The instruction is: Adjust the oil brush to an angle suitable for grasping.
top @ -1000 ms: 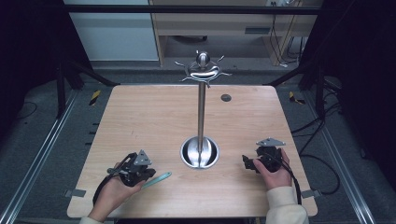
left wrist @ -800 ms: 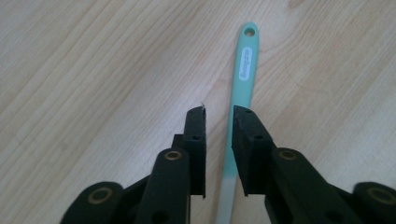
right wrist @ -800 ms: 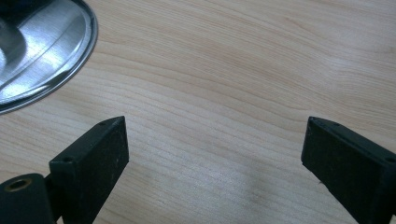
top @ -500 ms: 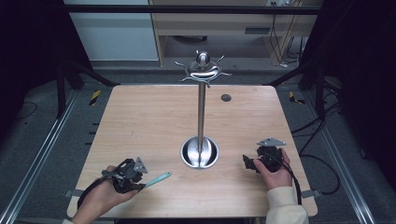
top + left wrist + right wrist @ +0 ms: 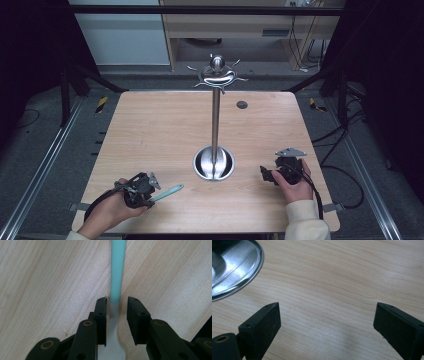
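Teal utensil handle (image 5: 167,192) lies flat on the wooden table (image 5: 160,135) near its near-left corner, running from the left gripper (image 5: 142,189) out toward the right and slightly far. In the left gripper view the handle (image 5: 117,272) extends straight away from the jaws, teal along most of its length and pale grey-white where it widens at the near end. The 2 black jaws stand on either side of that pale section. The left pad sits against or just beside the handle edge; a narrow strip of table shows between the handle and the right pad. The jaws have just been opening and then easing slightly back, with the handle between them, so they are parted narrowly and not pinching it.

The right gripper (image 5: 272,173) rests on the table near the right edge, held by the person's right hand (image 5: 294,184), with its grey 3-cornered plate on top. In the right gripper view its 2 jaws are spread wide over bare wood, nothing between them.

A steel stand (image 5: 215,120) rises from a round dished base (image 5: 214,164) between the 2 grippers, well apart from the handle. The base rim (image 5: 242,272) shows at the upper left of the right gripper view. Curved hooks ring the top of the stand (image 5: 216,74).
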Available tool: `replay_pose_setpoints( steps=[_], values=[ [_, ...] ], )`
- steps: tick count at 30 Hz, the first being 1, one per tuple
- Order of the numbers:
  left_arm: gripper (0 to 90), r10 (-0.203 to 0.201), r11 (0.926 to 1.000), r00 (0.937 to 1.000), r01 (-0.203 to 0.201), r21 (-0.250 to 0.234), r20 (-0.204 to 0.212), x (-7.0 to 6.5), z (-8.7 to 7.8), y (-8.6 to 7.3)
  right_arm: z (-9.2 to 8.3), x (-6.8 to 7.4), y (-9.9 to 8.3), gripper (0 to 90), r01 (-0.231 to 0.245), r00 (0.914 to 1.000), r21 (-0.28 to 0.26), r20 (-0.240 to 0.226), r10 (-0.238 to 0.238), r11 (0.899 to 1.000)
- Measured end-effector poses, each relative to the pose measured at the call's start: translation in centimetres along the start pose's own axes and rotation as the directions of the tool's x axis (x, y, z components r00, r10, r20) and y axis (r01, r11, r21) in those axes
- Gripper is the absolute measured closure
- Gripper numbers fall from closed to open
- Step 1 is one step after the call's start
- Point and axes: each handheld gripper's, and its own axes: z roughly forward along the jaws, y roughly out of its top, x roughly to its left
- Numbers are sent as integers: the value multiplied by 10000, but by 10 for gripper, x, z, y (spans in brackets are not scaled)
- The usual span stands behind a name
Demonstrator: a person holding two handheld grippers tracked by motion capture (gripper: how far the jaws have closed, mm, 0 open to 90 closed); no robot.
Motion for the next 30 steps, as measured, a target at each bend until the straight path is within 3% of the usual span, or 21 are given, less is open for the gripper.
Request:
replay_pose_setpoints(
  steps=[30],
  values=[
    [818,191,9996,9992,-198,192,354,5,4,2,0,0,0,80,17,10000,4,-42,-17,10000]
  ],
)
